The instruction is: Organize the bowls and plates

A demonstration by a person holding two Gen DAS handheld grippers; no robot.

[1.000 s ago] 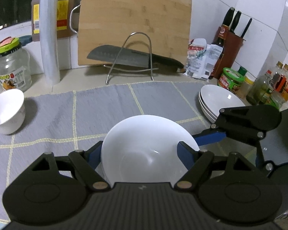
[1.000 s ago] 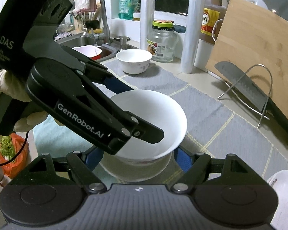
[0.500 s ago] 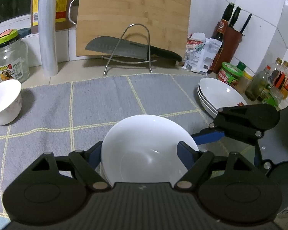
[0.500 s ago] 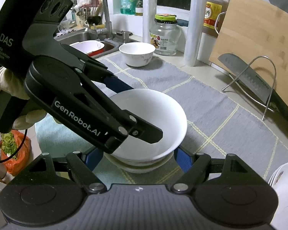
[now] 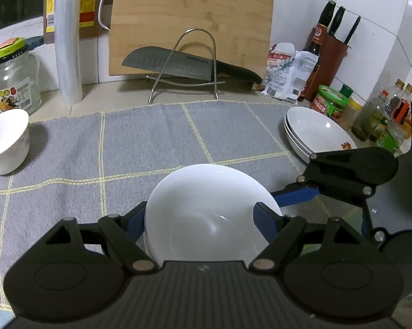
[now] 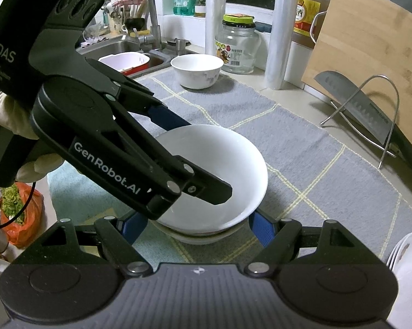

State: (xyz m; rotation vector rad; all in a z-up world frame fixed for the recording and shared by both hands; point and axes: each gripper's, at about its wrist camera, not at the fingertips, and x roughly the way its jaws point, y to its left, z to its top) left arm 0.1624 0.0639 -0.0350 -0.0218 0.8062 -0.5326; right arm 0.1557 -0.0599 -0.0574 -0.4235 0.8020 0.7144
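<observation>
A white bowl (image 5: 206, 213) is sitting at the centre of a grey checked mat (image 5: 151, 142) on the bench, apparently nested on a second bowl (image 6: 203, 237) whose rim is showing just beneath it. The left claw (image 5: 203, 216) is gripping the upper bowl across its width, its blue fingers (image 5: 263, 219) pressing on the rim at three and nine o'clock. The right claw (image 6: 197, 224) is straddling the lower bowl, its blue pads beside the sides, but whether they are actually pinching cannot be told. A gloved hand (image 6: 2, 120) is holding the left tool. The main risk is the smooth glazed rim sliding out of the pads if the bowl is lifted at a tilt, dropping it onto the one beneath and chipping both. If the two bowls are sticking together, the lower may be dragged up and then fall. Another small bowl (image 5: 5, 142) is waiting at ten o'clock, and a stack of plates (image 5: 313, 131) at two o'clock near crowded bottles (image 5: 370, 120); a wide swing that way could be knocking them. A cleaver (image 5: 178, 64) is resting on a wire rack at twelve o'clock.
</observation>
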